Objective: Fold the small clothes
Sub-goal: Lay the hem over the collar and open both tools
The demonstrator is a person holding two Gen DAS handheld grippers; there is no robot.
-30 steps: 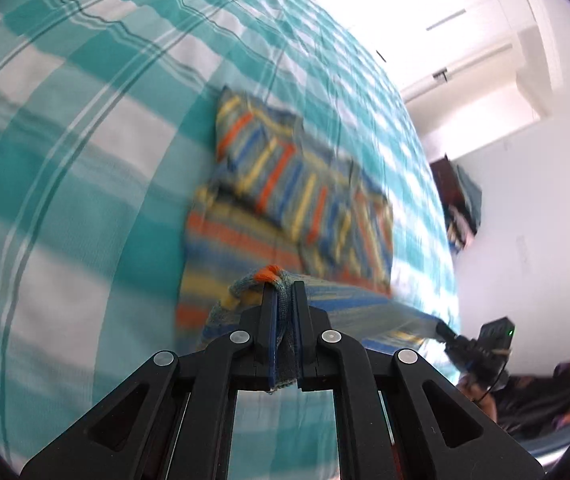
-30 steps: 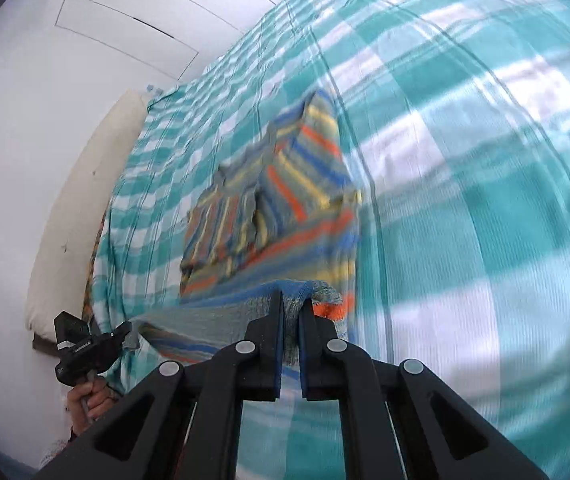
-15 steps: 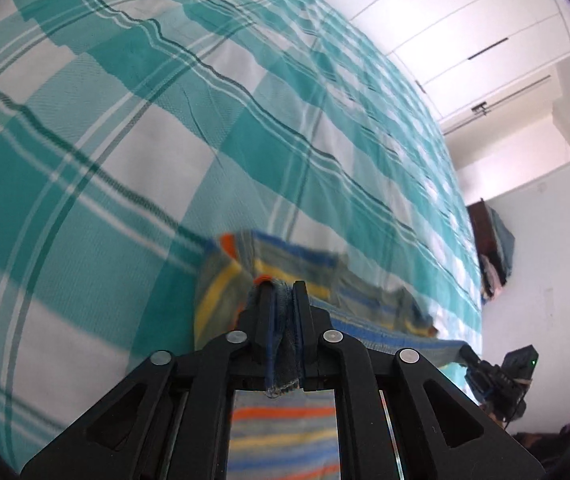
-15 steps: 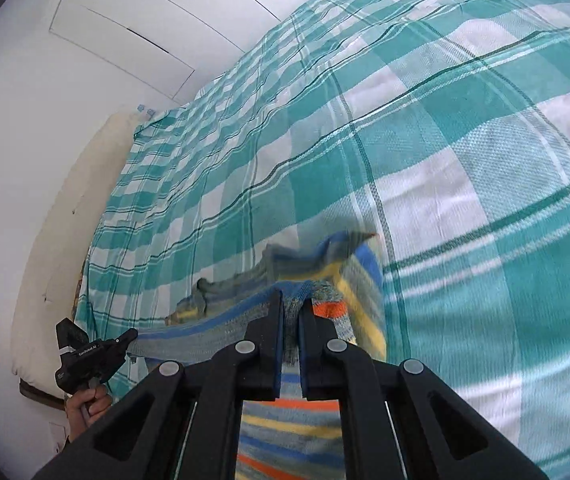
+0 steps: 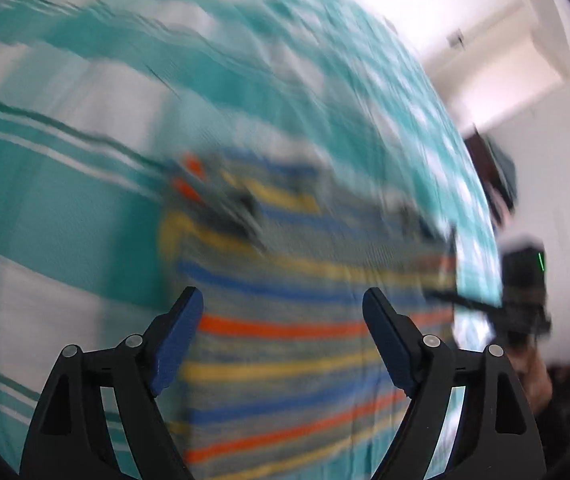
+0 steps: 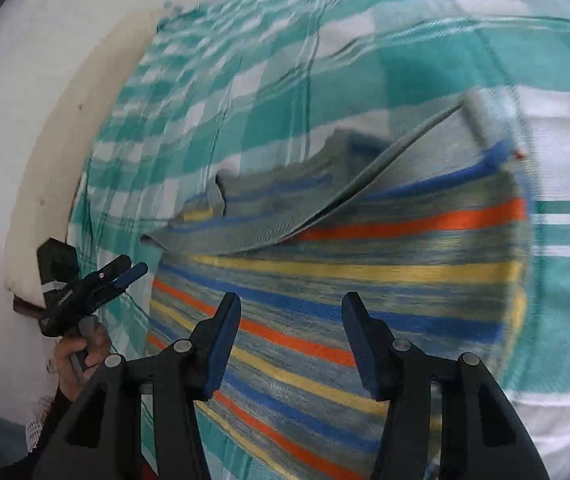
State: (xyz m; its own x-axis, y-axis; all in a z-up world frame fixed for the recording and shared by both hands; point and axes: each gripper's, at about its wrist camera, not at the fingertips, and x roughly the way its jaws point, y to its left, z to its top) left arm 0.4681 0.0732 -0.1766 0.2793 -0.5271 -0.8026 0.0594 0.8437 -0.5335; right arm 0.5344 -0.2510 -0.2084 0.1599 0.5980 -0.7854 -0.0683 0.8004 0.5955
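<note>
Both tools' jaws have just been opening, garment edge released; one striped garment (image 6: 365, 280) folded flat on checked bed (image 6: 425, 60); left tool (image 5: 283, 308) wide, right tool (image 6: 291, 312) part-open, both empty; left view blurred, garment's near edge cut off.

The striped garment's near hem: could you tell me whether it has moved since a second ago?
Yes. The striped garment had its near hem carried up over itself to the far edge, across the checked bedspread; both grippers have just been opening, releasing it.
</note>
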